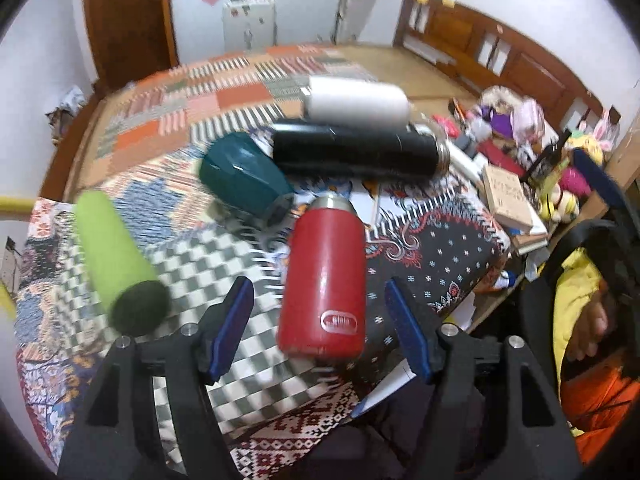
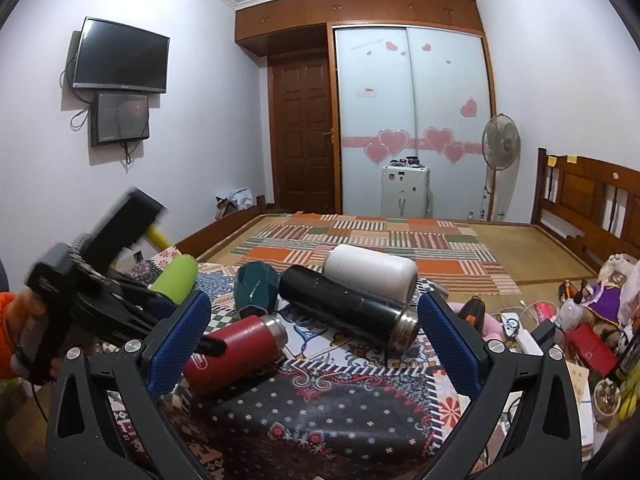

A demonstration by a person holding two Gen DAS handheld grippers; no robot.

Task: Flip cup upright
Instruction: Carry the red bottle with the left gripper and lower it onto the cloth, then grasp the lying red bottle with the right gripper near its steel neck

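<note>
Several cups and flasks lie on their sides on a patterned cloth. A red flask (image 1: 324,276) lies straight ahead of my open left gripper (image 1: 320,312), its base between the spread blue pads, not gripped. It also shows in the right wrist view (image 2: 236,352). Behind it lie a teal cup (image 1: 244,180), a black flask (image 1: 356,152), a white cup (image 1: 356,100) and a green cup (image 1: 116,256). My right gripper (image 2: 316,344) is open and empty, held back from the black flask (image 2: 348,308), white cup (image 2: 372,272), teal cup (image 2: 256,288) and green cup (image 2: 176,280).
The patterned cloth (image 2: 320,412) covers a raised surface in front of a bed with a striped mat (image 2: 372,240). Books, toys and bottles (image 1: 520,168) clutter the right side. The left gripper body (image 2: 92,292) shows at left in the right wrist view.
</note>
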